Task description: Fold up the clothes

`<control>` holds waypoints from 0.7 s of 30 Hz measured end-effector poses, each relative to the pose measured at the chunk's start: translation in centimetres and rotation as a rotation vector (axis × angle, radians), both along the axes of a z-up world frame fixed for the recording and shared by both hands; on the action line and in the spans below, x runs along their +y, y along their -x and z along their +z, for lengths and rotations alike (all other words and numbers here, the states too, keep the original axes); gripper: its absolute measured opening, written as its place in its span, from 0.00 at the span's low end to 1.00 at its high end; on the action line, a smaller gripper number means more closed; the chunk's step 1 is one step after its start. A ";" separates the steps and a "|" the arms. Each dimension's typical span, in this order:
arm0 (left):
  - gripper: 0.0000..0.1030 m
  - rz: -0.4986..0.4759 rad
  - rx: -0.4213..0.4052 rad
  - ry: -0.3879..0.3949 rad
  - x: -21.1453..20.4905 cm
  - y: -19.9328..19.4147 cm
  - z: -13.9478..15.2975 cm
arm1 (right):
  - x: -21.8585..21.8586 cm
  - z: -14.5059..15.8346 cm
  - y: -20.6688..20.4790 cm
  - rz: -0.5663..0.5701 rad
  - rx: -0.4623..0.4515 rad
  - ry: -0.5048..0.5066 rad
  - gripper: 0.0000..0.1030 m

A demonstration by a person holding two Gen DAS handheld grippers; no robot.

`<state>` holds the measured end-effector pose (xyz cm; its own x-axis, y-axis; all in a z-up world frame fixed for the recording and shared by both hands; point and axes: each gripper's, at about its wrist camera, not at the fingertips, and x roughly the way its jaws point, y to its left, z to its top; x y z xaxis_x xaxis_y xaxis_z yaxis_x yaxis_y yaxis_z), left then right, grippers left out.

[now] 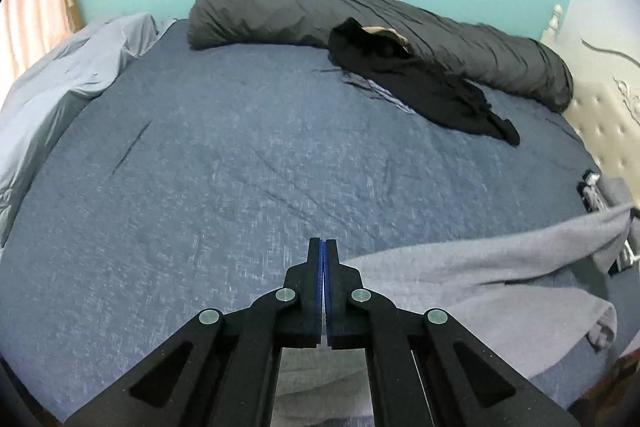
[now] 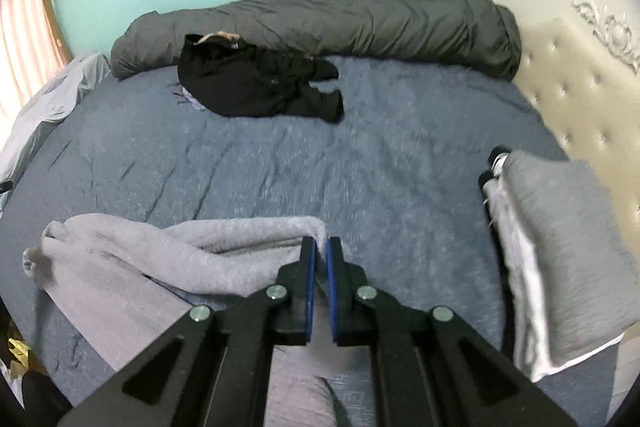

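I see my left gripper [image 1: 324, 243] pressed together over the blue sheet [image 1: 200, 167], my right gripper [image 2: 321, 247] pinching the grey garment [image 2: 180, 247] (blurry).

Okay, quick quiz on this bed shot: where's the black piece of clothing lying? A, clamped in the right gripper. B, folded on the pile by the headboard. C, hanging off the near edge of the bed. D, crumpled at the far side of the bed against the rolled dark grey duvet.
D: the black garment lies crumpled at the far side of the blue sheet, partly up against the rolled dark grey duvet, far from both grippers.
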<state>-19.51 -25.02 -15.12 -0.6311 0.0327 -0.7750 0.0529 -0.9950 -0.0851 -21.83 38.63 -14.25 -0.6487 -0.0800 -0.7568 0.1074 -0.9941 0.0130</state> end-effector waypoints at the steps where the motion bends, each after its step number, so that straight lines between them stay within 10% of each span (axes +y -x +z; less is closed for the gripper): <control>1: 0.00 -0.003 -0.015 -0.010 0.2 0.1 -0.6 | -0.1 0.3 -0.2 0.004 0.002 -0.008 0.05; 7: 0.01 -0.001 -0.137 -0.016 0.9 1.5 -5.9 | -0.3 -2.3 0.1 0.013 -0.053 -0.014 0.05; 11: 0.33 0.002 -0.198 -0.008 1.1 3.1 -9.3 | 0.4 -4.7 0.0 0.003 -0.093 -0.012 0.05; 21: 0.62 -0.071 -0.295 0.055 3.0 8.2 -15.0 | 1.9 -9.0 1.0 -0.008 -0.138 0.007 0.05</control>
<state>-27.69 -21.98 -30.12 -0.3760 0.0220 -0.9263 -0.0026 -0.9997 -0.0227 -22.83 40.51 -23.27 -0.5392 -0.0810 -0.8383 0.0964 -0.9948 0.0341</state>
